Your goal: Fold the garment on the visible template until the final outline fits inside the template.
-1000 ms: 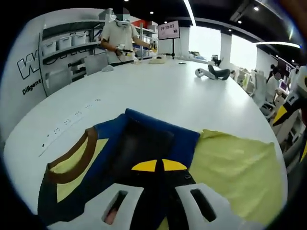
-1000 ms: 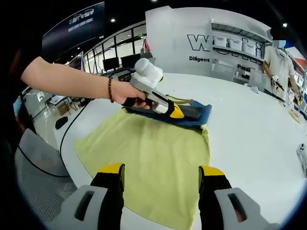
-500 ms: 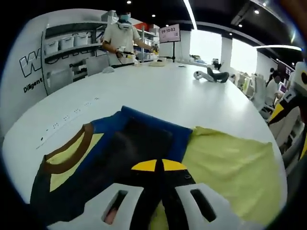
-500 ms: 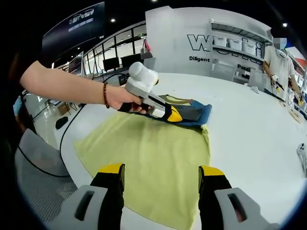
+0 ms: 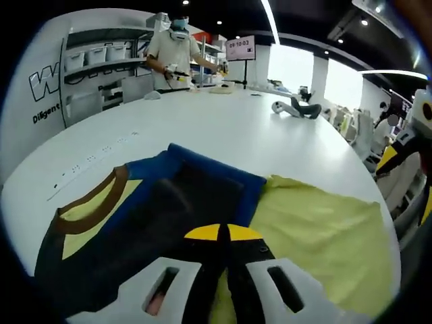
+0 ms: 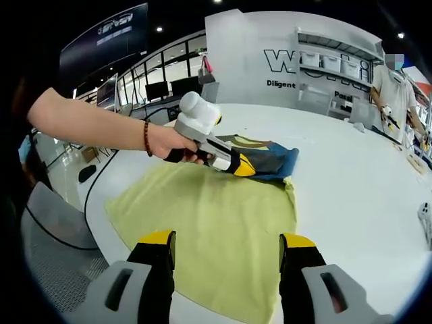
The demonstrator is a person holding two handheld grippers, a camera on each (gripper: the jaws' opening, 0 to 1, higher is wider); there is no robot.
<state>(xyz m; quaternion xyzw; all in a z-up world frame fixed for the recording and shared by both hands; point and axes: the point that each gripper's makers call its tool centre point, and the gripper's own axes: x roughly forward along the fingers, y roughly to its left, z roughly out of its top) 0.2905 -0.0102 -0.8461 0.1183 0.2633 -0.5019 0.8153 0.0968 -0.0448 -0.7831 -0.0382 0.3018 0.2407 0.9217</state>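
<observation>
A dark blue garment [image 5: 169,202] with a yellow front and a brown collar lies partly folded on the white table [image 5: 202,128]. It overlaps the far edge of a yellow-green cloth [image 5: 317,229]. My left gripper [image 5: 220,233] is shut on a dark fold of the garment, yellow tips together. In the right gripper view, a hand holds the left gripper [image 6: 241,166] low at the garment [image 6: 273,158], by the far edge of the cloth [image 6: 216,223]. My right gripper [image 6: 227,246] stands open above the cloth's near edge, holding nothing.
A person [image 5: 177,50] works at the table's far side, in front of wall shelves with bins [image 5: 94,57]. A grey curved object [image 5: 297,106] lies far out on the table. A grey chair [image 6: 47,229] and a cable [image 6: 101,175] are beside the table's edge.
My left gripper has drawn back a little toward the person holding it, still shut on the garment, and the dark fold has come with it. The right gripper has stayed put.
</observation>
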